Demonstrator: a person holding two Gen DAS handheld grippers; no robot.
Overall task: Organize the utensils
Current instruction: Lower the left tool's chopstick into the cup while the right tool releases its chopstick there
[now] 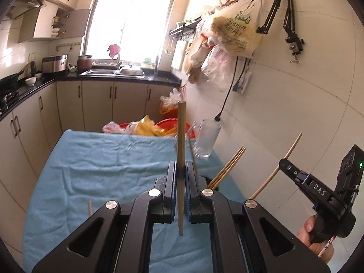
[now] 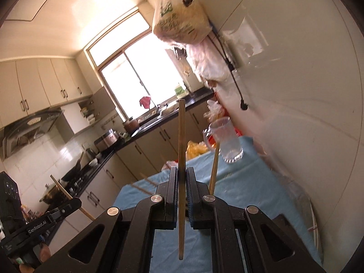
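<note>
I have each claw clamped on one chopstick: the left gripper [image 1: 181,175] pinches its chopstick [image 1: 181,136] at frame centre, and the right gripper [image 2: 181,177] holds a second chopstick [image 2: 181,141] likewise. Both stand upright, I judge for dropping into the dark holder [image 1: 215,187] at lower right, where others [image 1: 228,167] already lean above the blue cloth [image 1: 102,159].

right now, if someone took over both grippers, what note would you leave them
Left gripper: shut on a chopstick, held upright above the blue cloth.
Right gripper: shut on another chopstick, also upright.
Some chopsticks already stand in a dark holder just right of the left fingers; the holder itself is mostly hidden.
One loose stick lies on the cloth at lower left.
A glass mug stands at the cloth's far right corner.
Left to do: probably drop both held chopsticks into the holder, then collect the loose one.
</note>
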